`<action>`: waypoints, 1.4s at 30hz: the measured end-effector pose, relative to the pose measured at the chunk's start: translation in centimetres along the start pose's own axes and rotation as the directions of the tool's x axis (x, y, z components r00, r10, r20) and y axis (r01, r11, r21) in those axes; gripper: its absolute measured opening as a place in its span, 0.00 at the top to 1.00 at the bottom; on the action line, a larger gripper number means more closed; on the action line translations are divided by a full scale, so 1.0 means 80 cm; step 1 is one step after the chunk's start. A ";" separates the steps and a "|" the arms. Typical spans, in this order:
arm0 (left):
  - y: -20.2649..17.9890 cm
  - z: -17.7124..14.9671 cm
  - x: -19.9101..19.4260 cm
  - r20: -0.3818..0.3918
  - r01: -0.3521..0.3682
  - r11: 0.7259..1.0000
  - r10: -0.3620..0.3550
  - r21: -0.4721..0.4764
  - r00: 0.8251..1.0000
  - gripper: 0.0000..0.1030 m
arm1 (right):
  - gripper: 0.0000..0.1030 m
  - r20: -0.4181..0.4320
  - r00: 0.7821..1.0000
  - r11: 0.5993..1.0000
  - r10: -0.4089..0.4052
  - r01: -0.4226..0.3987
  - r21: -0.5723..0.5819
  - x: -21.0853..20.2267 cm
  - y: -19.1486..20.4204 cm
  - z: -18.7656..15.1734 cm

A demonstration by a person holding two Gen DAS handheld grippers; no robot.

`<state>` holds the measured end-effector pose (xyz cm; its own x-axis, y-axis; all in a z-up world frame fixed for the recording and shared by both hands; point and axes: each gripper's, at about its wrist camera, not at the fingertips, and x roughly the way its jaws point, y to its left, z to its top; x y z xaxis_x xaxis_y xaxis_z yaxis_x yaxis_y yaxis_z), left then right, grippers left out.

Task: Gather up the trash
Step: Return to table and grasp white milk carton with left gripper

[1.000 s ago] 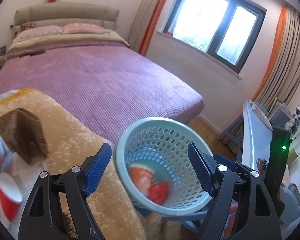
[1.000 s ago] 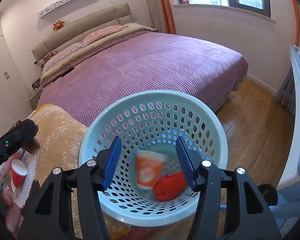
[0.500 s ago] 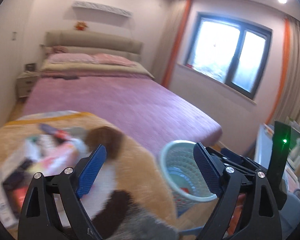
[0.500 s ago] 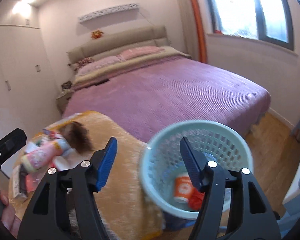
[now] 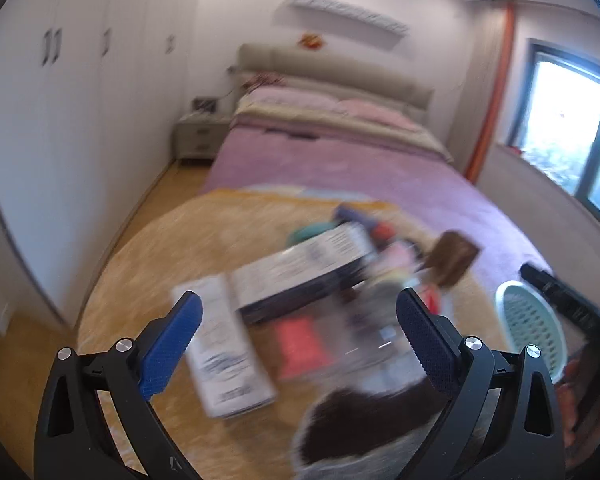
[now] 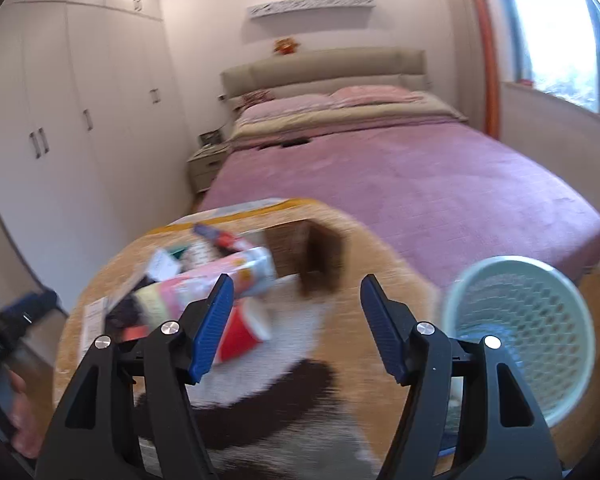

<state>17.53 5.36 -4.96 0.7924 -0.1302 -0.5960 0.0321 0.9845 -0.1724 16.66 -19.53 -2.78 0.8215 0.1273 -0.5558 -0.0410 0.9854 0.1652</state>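
Note:
Both views are motion-blurred. A pile of trash lies on a tan fleece-covered table (image 5: 152, 264): a white carton (image 5: 224, 360), a long dark-edged box (image 5: 300, 276), a red packet (image 5: 296, 344), a brown paper bag (image 5: 454, 258). The right wrist view shows a pink carton (image 6: 216, 280), a red paper cup (image 6: 242, 330) and the brown bag (image 6: 324, 258). The pale green perforated basket (image 6: 520, 328) stands right of the table; it also shows in the left wrist view (image 5: 528, 320). My left gripper (image 5: 298, 338) is open and empty above the pile. My right gripper (image 6: 296, 328) is open and empty above the table.
A bed with a purple cover (image 6: 420, 176) lies behind the table. White wardrobes (image 6: 60, 120) line the left wall, with a nightstand (image 6: 206, 164) beside the bed. A window (image 5: 572, 140) is at the right. Wooden floor (image 5: 168, 188) runs between bed and wardrobes.
Both grippers have swung left and back from over the basket to over the table's trash pile. Both stay open and empty. The basket now sits at the right of both views.

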 end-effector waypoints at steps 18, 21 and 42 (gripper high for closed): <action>0.081 -0.048 0.074 -0.224 -0.043 0.995 0.021 -0.091 0.974 0.12 | 0.34 -0.234 0.972 1.000 -0.004 0.010 0.026 0.117 0.117 0.004; 0.081 -0.046 0.077 -0.234 -0.039 0.995 0.015 -0.096 0.972 0.15 | 0.34 -0.272 0.962 0.999 -0.008 0.020 0.042 0.133 0.118 0.001; 0.085 -0.051 0.060 -0.236 0.028 0.993 -0.056 -0.117 0.970 0.51 | 0.51 -0.285 0.950 0.991 0.129 -0.130 0.015 0.063 0.059 -0.041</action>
<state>19.04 10.96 -12.21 0.6232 -0.2087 -0.7537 -0.0168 0.9599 -0.2797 18.73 -13.87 -7.48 0.6129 0.2802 -0.7389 -0.1389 0.9587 0.2483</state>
